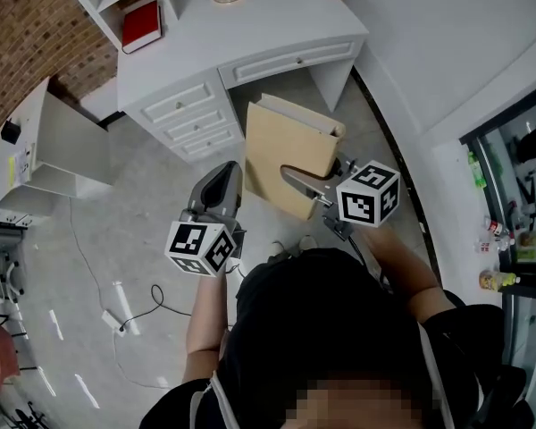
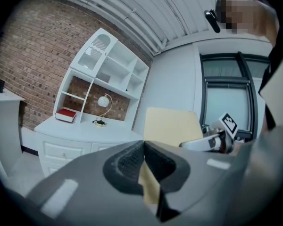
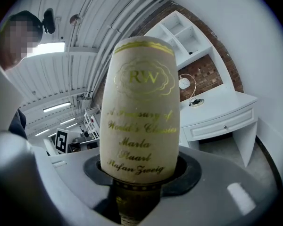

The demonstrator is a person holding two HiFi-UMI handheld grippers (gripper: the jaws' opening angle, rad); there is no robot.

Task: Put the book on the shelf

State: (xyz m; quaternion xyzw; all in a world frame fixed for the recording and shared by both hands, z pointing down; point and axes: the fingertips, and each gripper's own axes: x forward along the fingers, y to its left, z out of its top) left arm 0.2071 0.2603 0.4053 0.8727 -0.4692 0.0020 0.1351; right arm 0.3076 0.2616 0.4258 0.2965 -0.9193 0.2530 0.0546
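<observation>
A tan book (image 1: 286, 150) with gilt lettering on its spine (image 3: 141, 112) hangs upright above the floor, in front of the white desk (image 1: 268, 21). My right gripper (image 1: 292, 175) is shut on its lower part, one jaw on each cover. The left gripper (image 1: 221, 179) hovers just left of the book with its jaws together and nothing held; its tips (image 2: 144, 147) point toward the white shelf unit (image 2: 108, 74) on the desk. In the left gripper view the book (image 2: 172, 126) shows to the right.
A red book (image 1: 143, 25) lies in a lower shelf compartment, and a small lamp (image 2: 103, 101) stands beside it. The desk has drawers (image 1: 183, 114) on its left. A cable and power strip (image 1: 116, 320) lie on the floor. A window (image 2: 226, 98) is on the right.
</observation>
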